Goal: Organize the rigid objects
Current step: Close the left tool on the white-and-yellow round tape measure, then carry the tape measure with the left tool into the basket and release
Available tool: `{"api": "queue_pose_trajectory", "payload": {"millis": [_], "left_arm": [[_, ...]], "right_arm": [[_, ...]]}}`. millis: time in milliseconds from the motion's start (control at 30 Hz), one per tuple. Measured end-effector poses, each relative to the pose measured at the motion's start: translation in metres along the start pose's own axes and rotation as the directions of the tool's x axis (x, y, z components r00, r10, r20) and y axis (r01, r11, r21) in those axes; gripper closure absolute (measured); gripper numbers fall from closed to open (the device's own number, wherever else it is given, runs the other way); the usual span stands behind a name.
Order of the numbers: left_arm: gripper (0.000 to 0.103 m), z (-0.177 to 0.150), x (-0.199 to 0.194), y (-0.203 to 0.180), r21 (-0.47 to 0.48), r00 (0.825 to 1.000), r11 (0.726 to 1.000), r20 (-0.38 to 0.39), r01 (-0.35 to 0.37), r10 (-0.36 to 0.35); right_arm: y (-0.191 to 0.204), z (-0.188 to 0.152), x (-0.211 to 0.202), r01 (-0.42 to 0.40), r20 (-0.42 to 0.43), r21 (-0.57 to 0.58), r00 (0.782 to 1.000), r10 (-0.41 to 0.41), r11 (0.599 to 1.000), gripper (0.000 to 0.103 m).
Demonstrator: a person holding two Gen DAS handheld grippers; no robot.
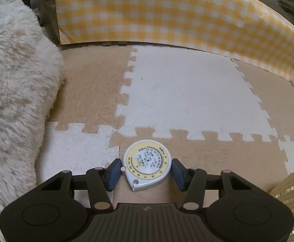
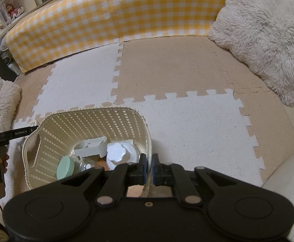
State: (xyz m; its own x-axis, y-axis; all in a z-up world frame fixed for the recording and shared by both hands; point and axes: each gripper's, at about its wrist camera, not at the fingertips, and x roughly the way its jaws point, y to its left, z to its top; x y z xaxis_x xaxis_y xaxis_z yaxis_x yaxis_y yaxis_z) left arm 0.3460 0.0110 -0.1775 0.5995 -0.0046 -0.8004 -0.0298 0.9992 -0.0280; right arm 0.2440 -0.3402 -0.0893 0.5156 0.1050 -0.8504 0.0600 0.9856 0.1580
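Currently, step: picking up the tape measure [image 1: 146, 164], lower centre of frame, flat on the floor mat [image 1: 187, 92].
Left tool [image 1: 146, 171]: half-closed, pads flanking the case (contact not certain).
Right tool [image 2: 149, 166]: clamped on the basket [image 2: 46, 141] rim, lower centre.
Next: secure grip, lift, carry to basket.

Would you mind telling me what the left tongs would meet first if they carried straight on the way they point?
Probably the round white tape measure lying between the left tongs, then the beige mat beneath it.
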Motion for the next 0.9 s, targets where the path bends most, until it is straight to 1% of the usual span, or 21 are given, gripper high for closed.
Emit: {"api": "queue_pose_trajectory", "payload": {"millis": [100,300,400,467,533,567,633,700,800,900], "left_arm": [[0.049,0.001,-0.002,-0.001,-0.013,1.0,1.0,0.004,0.01,-0.01],[0.049,0.006,-0.015,-0.011,-0.012,0.998,0.999,0.037,0.046,-0.045],[0.049,0.009,-0.023,-0.015,-0.022,0.996,0.998,0.06,0.065,-0.064],[0.049,0.014,-0.031,-0.017,-0.046,0.994,0.995,0.073,0.086,-0.082],[0.049,0.021,-0.045,-0.021,-0.072,0.987,0.989,0.106,0.132,-0.124],[0.049,0.025,-0.054,-0.025,-0.07,0.982,0.986,0.13,0.151,-0.141],[0.049,0.03,-0.071,-0.035,-0.039,0.971,0.984,0.173,0.173,-0.164],[0.049,0.033,-0.085,-0.046,-0.009,0.962,0.981,0.196,0.194,-0.189],[0.049,0.033,-0.103,-0.06,0.017,0.947,0.967,0.203,0.253,-0.251],[0.049,0.03,-0.118,-0.077,0.058,0.931,0.95,0.19,0.307,-0.312]], "right_arm": [[-0.002,0.001,-0.003,-0.009,0.014,0.019,1.0,0.009,1.0,0.097],[-0.012,0.004,-0.004,-0.043,0.041,0.093,0.998,0.039,0.995,0.097],[-0.012,0.006,-0.003,-0.046,0.05,0.099,0.998,0.041,0.994,0.098],[-0.012,0.005,-0.003,-0.047,0.054,0.098,0.998,0.041,0.994,0.098],[-0.013,0.005,-0.003,-0.052,0.055,0.103,0.997,0.046,0.993,0.098],[-0.014,0.005,-0.003,-0.053,0.055,0.105,0.997,0.048,0.993,0.098],[-0.013,0.005,-0.003,-0.051,0.055,0.101,0.997,0.046,0.994,0.098],[-0.014,0.005,-0.003,-0.051,0.055,0.1,0.997,0.045,0.994,0.098],[-0.015,0.005,-0.003,-0.055,0.054,0.107,0.997,0.049,0.993,0.098],[-0.015,0.005,-0.003,-0.055,0.054,0.106,0.997,0.049,0.993,0.098]]}}
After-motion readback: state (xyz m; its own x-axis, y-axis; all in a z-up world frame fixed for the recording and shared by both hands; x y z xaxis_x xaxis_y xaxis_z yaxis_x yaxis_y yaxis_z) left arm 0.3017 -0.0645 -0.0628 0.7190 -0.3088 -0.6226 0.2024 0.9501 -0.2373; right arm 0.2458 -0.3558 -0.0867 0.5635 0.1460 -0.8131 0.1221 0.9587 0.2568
